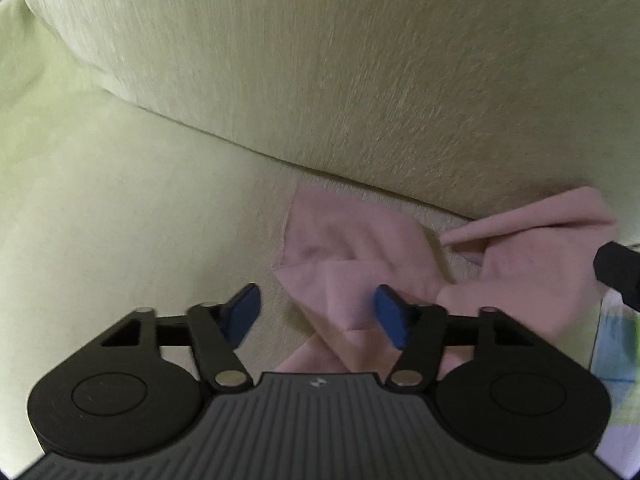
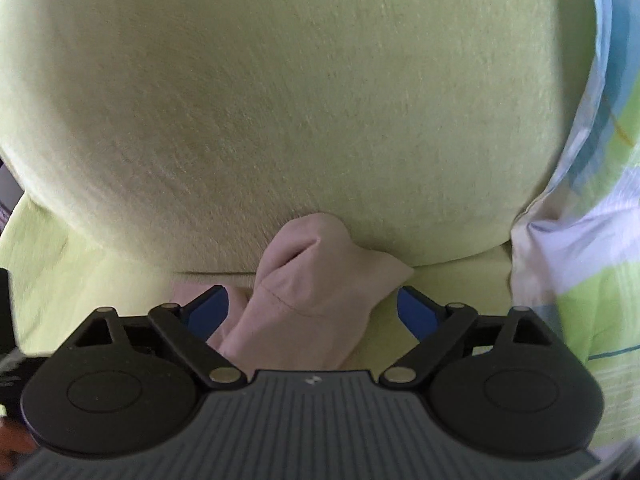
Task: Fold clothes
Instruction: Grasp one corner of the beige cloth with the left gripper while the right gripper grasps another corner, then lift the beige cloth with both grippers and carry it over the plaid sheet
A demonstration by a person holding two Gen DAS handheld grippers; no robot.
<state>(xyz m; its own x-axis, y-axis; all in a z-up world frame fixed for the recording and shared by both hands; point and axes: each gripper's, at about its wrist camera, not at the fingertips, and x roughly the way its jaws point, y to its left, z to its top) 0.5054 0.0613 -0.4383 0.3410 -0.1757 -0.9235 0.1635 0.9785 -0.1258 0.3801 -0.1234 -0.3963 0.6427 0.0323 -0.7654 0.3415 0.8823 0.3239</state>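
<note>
Two grippers over pink cloth [image 1: 352, 248] on green sofa [image 1: 120, 200].
Left gripper [image 1: 316, 316] and right gripper [image 2: 312, 312] both spread, cloth between pads, unpinched; patterned sheet [image 2: 592, 200] beside.

Soft matt pink cloth [image 1: 344, 256] lies on a coarse, napped green sofa fabric [image 1: 360, 80].

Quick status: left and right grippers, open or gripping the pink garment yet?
Left gripper: open, jaws apart over a fold of the pink garment, pads not pressing it.
Right gripper: open wide, the pink garment between the jaws, not gripped.
</note>
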